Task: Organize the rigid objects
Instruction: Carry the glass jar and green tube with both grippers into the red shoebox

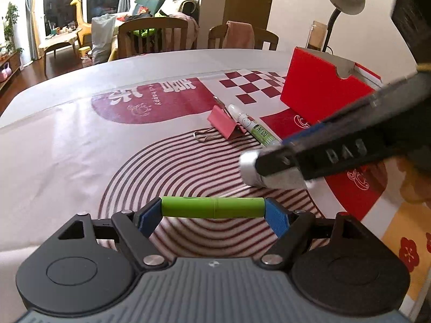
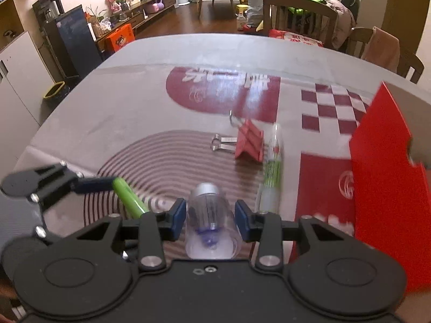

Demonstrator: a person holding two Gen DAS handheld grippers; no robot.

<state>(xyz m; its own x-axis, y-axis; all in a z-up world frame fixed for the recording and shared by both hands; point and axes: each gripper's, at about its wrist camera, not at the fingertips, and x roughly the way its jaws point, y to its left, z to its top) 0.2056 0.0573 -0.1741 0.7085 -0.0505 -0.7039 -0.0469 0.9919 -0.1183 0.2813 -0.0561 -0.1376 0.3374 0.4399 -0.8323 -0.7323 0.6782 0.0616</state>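
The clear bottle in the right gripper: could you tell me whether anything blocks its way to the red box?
Nothing visible does. The clear bottle sits between the right gripper's pads, and the red box stands to its right. The glue pen and pink clip lie ahead, off that path.

Green tube (image 1: pixel 212 207) end to end between left gripper (image 1: pixel 212 212) fingers (image 1: pixel 149 215).

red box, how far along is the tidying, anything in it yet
Nothing visibly done: the red box shows only its outside, so its contents cannot be told. In hand: the left tongs clamp a green cylinder end to end, and the right tongs sit around a clear bottle with a silver cap. Left on the tablecloth: the pink binder clip and the glue pen beside it.
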